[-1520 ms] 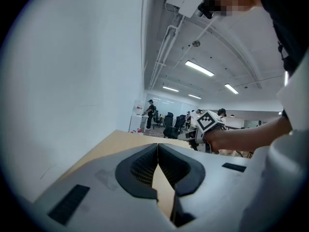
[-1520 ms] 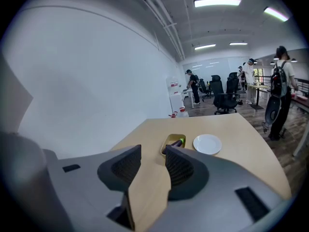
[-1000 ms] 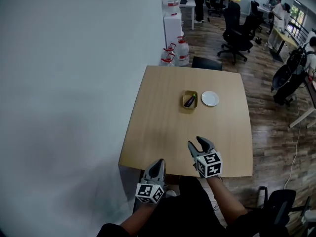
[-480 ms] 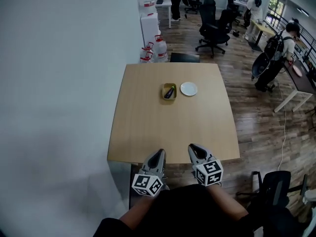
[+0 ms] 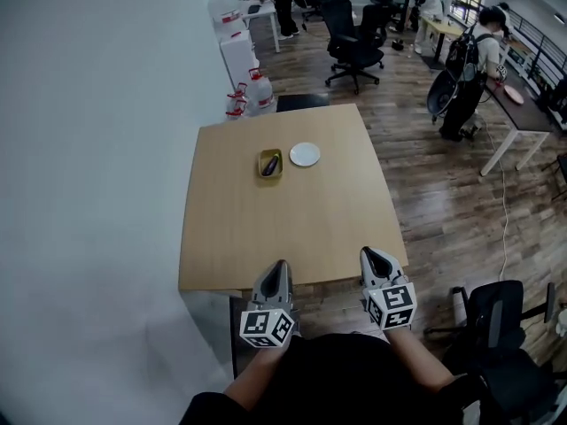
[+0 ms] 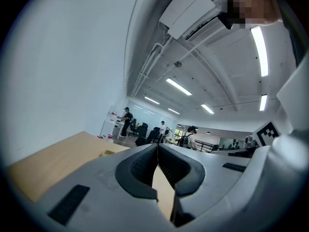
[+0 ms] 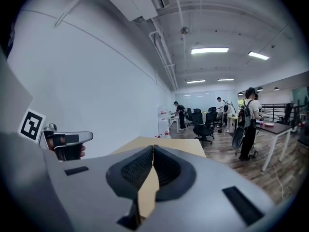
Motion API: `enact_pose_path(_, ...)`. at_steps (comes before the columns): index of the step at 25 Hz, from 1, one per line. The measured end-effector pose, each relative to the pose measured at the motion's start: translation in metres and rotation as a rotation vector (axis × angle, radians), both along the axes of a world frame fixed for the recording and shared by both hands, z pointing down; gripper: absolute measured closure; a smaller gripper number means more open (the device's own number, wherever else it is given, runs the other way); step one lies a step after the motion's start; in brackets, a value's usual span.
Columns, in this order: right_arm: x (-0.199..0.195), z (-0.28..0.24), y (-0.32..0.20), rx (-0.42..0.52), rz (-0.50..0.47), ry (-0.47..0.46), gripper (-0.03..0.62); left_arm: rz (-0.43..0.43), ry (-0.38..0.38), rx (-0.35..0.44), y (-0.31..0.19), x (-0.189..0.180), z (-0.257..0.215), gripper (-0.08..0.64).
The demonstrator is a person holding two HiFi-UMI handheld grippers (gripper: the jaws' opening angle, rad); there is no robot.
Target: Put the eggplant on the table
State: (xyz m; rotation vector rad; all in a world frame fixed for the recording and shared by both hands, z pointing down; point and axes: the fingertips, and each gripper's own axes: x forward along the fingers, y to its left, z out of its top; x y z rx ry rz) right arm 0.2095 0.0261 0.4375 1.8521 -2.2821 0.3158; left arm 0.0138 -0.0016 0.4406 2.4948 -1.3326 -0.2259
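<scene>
A dark eggplant (image 5: 269, 165) lies in a small yellow-green tray (image 5: 270, 174) near the far middle of the wooden table (image 5: 283, 215). Beside the tray sits a white plate (image 5: 305, 154). My left gripper (image 5: 280, 266) hangs at the table's near edge, shut with nothing between its jaws; in its own view the left gripper (image 6: 157, 146) shows its tips meeting. My right gripper (image 5: 370, 255) is off the near right corner, also shut and empty, and the right gripper (image 7: 153, 148) has its jaws touching. Both are far from the eggplant.
A white wall runs along the left. Water jugs (image 5: 251, 94) and a dark stool (image 5: 301, 102) stand behind the table. Office chairs (image 5: 354, 34), desks and several people fill the back. A black chair (image 5: 500, 312) stands at my right on the wooden floor.
Both grippers have drawn back from over the table to its near edge. The right gripper's jaws, open a second ago, have shut. The table now looks farther away.
</scene>
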Motion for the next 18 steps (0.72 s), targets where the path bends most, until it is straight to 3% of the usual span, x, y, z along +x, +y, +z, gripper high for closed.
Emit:
enact_pose_path(2,0.022,0.004,0.012,-0.003,0.01,0.003,0.531,-0.034,-0.005,0.001,0.009,0.011,0.002,0.545)
enact_pose_path(7,0.06,0.016,0.035,-0.015,0.012,-0.004,0.531,-0.014,-0.032,0.008,0.034,0.051,0.003,0.545)
enact_pose_path(13,0.084,0.025,0.057,-0.017,-0.025,-0.009,0.531,0.001,-0.071,0.002,0.064,0.09,0.012,0.545)
enact_pose_path(18,0.091,0.027,0.065,-0.012,-0.055,-0.017,0.532,-0.017,-0.069,-0.017,0.078,0.098,0.021,0.545)
